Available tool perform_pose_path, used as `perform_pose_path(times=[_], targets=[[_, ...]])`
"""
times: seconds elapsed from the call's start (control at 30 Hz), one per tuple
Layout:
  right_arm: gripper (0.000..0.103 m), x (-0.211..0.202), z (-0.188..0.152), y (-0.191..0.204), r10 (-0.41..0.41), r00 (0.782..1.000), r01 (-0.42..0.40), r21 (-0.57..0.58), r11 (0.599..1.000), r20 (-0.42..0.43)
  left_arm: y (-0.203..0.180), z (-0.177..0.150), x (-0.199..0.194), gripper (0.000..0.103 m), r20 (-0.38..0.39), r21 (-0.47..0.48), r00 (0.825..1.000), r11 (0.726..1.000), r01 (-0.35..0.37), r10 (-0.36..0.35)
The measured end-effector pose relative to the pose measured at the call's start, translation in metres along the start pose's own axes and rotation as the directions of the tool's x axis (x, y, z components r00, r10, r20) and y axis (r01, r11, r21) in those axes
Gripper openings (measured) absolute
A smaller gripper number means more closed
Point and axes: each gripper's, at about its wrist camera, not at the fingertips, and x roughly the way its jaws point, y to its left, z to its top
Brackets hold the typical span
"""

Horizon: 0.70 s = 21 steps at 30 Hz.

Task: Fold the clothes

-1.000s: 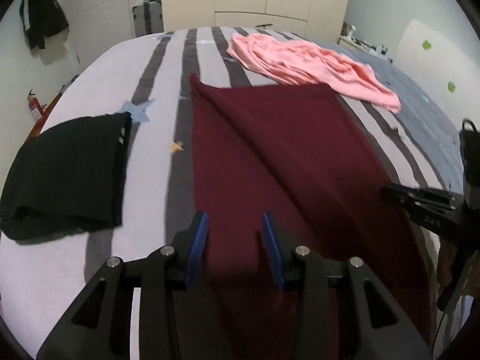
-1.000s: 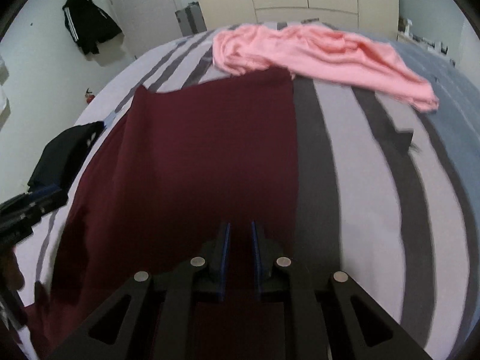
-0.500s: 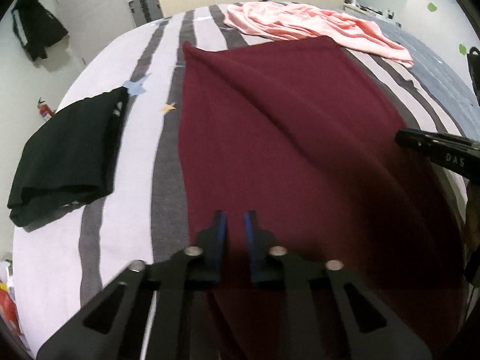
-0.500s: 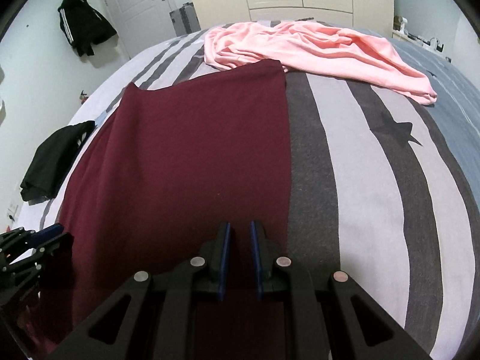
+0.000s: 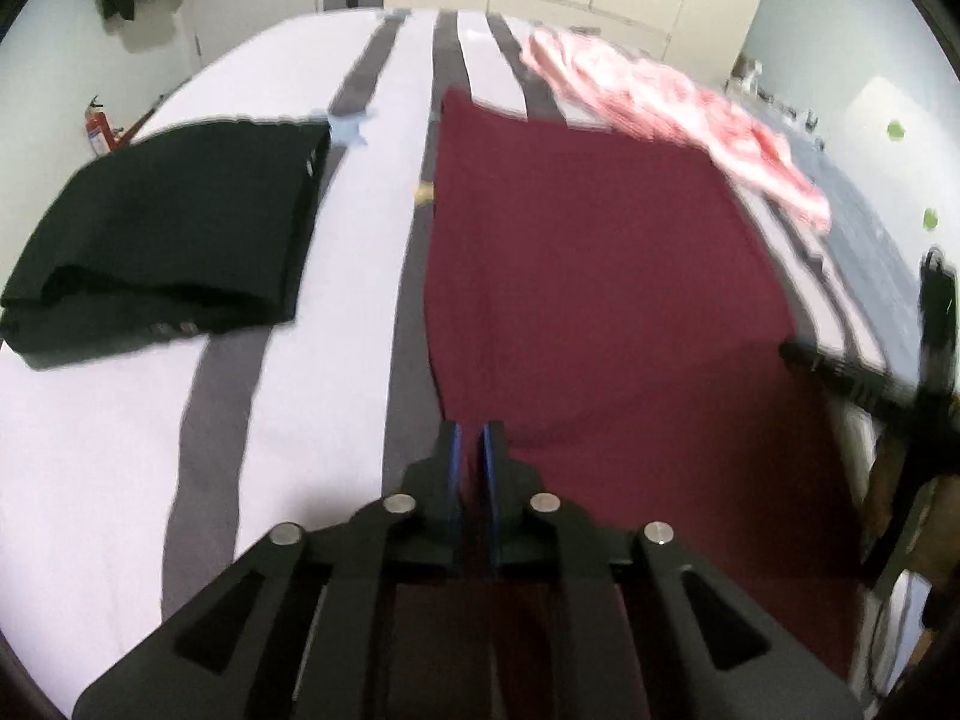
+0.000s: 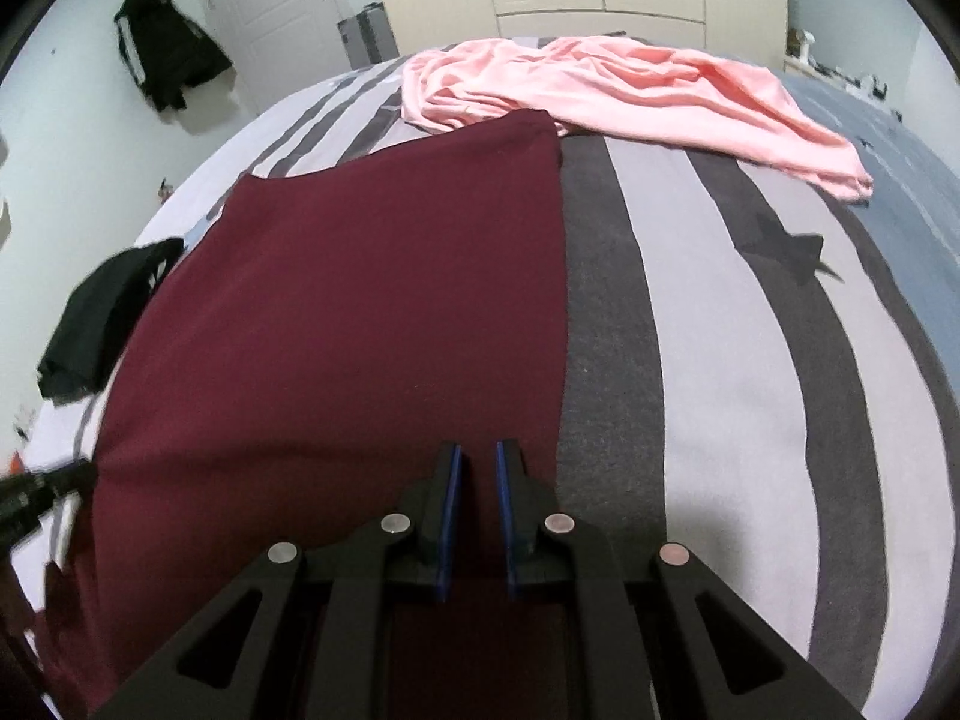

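Observation:
A dark red garment (image 5: 594,276) lies spread flat on the striped bed (image 5: 240,432); it also shows in the right wrist view (image 6: 372,312). My left gripper (image 5: 471,432) is shut on the garment's near left edge. My right gripper (image 6: 477,456) is shut on its near right edge. The right gripper also shows at the right edge of the left wrist view (image 5: 798,354), and the left gripper at the left edge of the right wrist view (image 6: 78,474).
A folded black garment (image 5: 168,228) lies on the bed's left side, also in the right wrist view (image 6: 102,318). A crumpled pink garment (image 6: 618,90) lies at the far side, touching the red one's far corner. Wardrobe, door and a hanging black jacket (image 6: 168,66) stand behind.
My left gripper has closed on the red garment's near edge. Both grippers have pulled back and up with it, and the cloth's diagonal crease has smoothed out.

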Motion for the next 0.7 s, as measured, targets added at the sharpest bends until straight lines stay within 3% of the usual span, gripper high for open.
perform_pose_path(times=[0.17, 0.27, 0.43, 0.53, 0.7], targets=[[0.01, -0.002, 0.003, 0.002, -0.018, 1.0, 0.017, -0.014, 1.0, -0.006, 0.01, 0.023, -0.009, 0.007, 0.063, -0.044, 0.997, 0.998, -0.039, 0.042], [0.013, -0.009, 0.008, 0.007, -0.031, 0.999, 0.031, -0.023, 0.999, 0.013, -0.004, 0.035, -0.002, 0.007, 0.07, 0.041, 0.997, 0.999, -0.019, 0.016], [0.013, -0.008, 0.021, 0.022, 0.027, 0.999, -0.025, -0.028, 0.999, 0.043, -0.026, 0.055, 0.035, 0.007, 0.058, 0.145, 0.998, 0.989, -0.007, -0.001], [0.013, 0.006, 0.025, 0.029, 0.019, 0.999, -0.018, -0.043, 0.999, 0.034, -0.02, 0.057, 0.063, 0.007, 0.015, 0.152, 0.998, 0.986, -0.066, 0.065], [0.012, 0.023, 0.026, 0.02, 0.009, 0.999, -0.008, -0.018, 1.0, 0.032, -0.005, 0.078, 0.054, 0.008, 0.062, 0.07, 0.996, 0.995, -0.076, 0.072]])
